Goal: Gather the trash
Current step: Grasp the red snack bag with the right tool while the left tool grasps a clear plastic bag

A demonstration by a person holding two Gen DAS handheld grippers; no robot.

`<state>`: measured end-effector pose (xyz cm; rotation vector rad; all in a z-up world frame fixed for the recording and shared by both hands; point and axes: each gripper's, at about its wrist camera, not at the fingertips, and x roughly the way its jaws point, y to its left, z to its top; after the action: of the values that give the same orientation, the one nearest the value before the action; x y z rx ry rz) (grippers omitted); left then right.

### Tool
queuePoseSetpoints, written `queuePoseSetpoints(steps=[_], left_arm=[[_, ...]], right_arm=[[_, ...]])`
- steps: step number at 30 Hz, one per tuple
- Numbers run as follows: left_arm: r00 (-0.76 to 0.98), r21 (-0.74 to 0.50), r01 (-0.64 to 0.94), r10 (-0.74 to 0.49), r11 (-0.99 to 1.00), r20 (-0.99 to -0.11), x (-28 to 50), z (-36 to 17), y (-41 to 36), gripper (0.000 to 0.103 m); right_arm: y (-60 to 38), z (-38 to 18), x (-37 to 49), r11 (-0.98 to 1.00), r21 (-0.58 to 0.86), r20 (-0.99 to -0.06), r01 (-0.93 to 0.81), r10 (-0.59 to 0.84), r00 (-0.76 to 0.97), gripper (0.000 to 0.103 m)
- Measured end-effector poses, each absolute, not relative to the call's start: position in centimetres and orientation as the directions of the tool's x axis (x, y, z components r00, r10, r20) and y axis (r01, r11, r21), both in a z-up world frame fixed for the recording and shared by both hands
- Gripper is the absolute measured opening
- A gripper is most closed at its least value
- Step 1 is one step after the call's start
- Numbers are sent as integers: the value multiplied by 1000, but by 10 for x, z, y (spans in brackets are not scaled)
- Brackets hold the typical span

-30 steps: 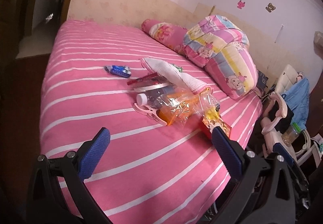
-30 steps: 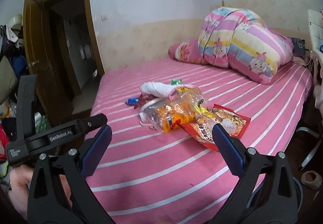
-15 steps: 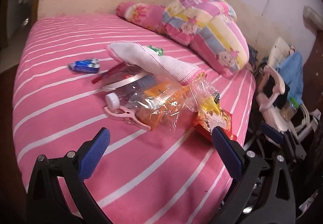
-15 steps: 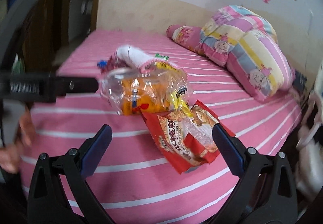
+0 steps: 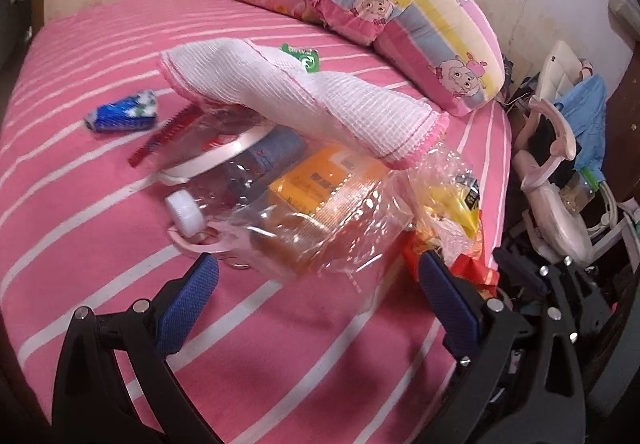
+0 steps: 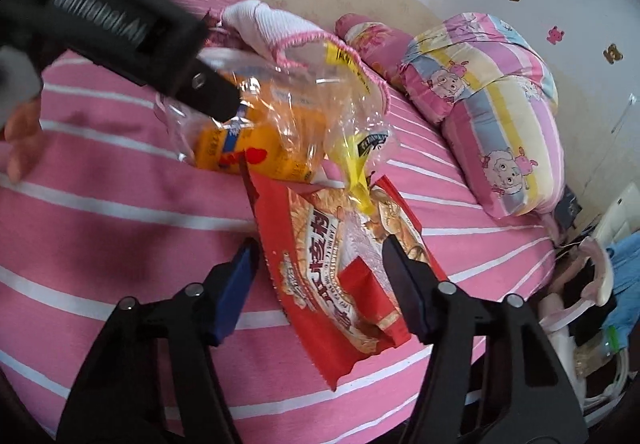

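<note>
The red wrapper [image 6: 340, 276] lies flat on the bed [image 6: 100, 244], between the right tool [image 6: 320, 268] whose jaws have just been closing, seemingly not yet pinching; light, crinkly, slippery, best nipped at an edge; left tool [image 5: 316, 276] gapes empty.

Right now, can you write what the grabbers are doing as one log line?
left gripper: open, by clear bottle | right gripper: closing around red snack bag, pads not yet pressing | bed: trash still uncollected

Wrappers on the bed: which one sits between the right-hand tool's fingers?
The red snack packet. It lies flat between the right gripper's open blue pads, while the blue wrapper and green wrapper lie far behind the pile.
</note>
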<state>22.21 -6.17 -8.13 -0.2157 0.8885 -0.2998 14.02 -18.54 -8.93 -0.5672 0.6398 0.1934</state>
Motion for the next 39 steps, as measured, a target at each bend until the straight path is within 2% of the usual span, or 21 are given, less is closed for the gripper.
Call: queuePoseSetpoints(steps=[2, 4, 5, 7, 9, 11, 12, 16, 22, 30, 34, 39], left_arm=[[583, -302, 163, -339, 939, -738, 228, -84, -68, 92], [575, -290, 150, -322, 945, -752, 233, -86, -72, 83], [568, -286, 139, -313, 948, -761, 235, -89, -73, 82], [553, -287, 123, -306, 950, -775, 240, -94, -75, 71], [543, -297, 113, -309, 948, -781, 243, -96, -76, 64], [547, -300, 114, -312, 947, -777, 243, -95, -78, 57], [549, -298, 115, -310, 948, -776, 243, -95, -78, 53], [553, -312, 118, -323, 943, -768, 239, -92, -76, 41], [559, -391, 128, -392, 912, -731, 230, -83, -65, 31], [578, -516, 87, -465, 852, -671, 209, -70, -37, 30], [569, -569, 40, -486, 822, -663, 193, -71, -23, 30], [544, -547, 8, -463, 837, -700, 171, -78, -22, 30]], right_arm=[[-185, -93, 142, 823, -457, -610, -337, -14, 792, 57], [-186, -98, 145, 816, -469, -617, -338, -29, 787, 51], [-184, -99, 146, 813, -474, -619, -339, -34, 785, 47], [-184, -103, 149, 804, -491, -621, -335, -54, 782, 44], [-184, -105, 150, 803, -495, -624, -333, -62, 779, 25], [-186, -106, 152, 807, -490, -631, -330, -66, 773, 13], [-186, -106, 153, 809, -486, -634, -330, -67, 771, 11], [-188, -101, 154, 824, -469, -631, -319, -59, 774, 9], [-188, -85, 148, 851, -433, -591, -296, -21, 806, 6], [-191, -50, 136, 902, -357, -500, -243, 36, 865, 6], [-205, -44, 148, 942, -266, -540, -203, 28, 841, 6], [-218, -45, 154, 965, -201, -582, -169, 21, 813, 6]])
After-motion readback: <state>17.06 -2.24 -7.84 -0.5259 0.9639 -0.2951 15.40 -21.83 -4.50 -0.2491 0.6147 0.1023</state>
